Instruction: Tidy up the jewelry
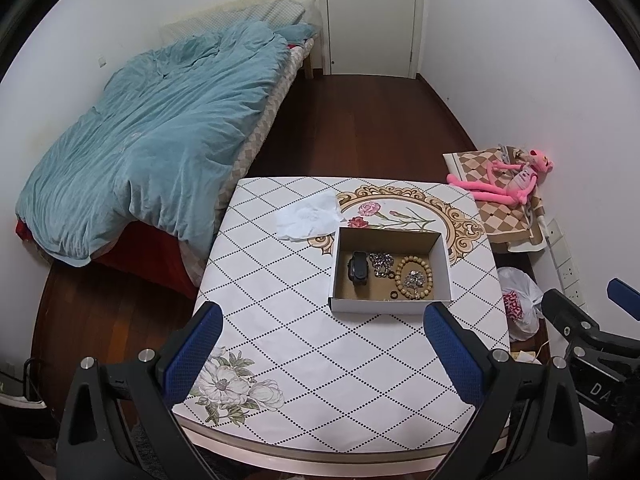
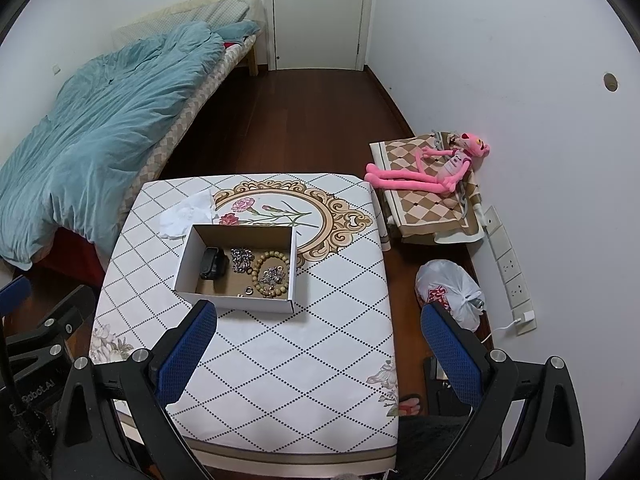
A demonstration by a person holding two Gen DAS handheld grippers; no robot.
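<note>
While both grippers hang open, jewelry [image 1: 408, 276] fills the box [image 1: 390, 306].

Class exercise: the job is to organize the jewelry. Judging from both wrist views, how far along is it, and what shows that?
It looks nearly or fully done. The watch, silver chain, bead bracelet and small ring all lie inside the box. Nothing is in hand: the left hand-held gripper and right hand-held gripper are open, back from the box. Only crumpled tissue lies outside it.

Black-framed left gripper [image 1: 320, 354] and right gripper [image 2: 320, 350], blue textured pads, silver screws.
</note>
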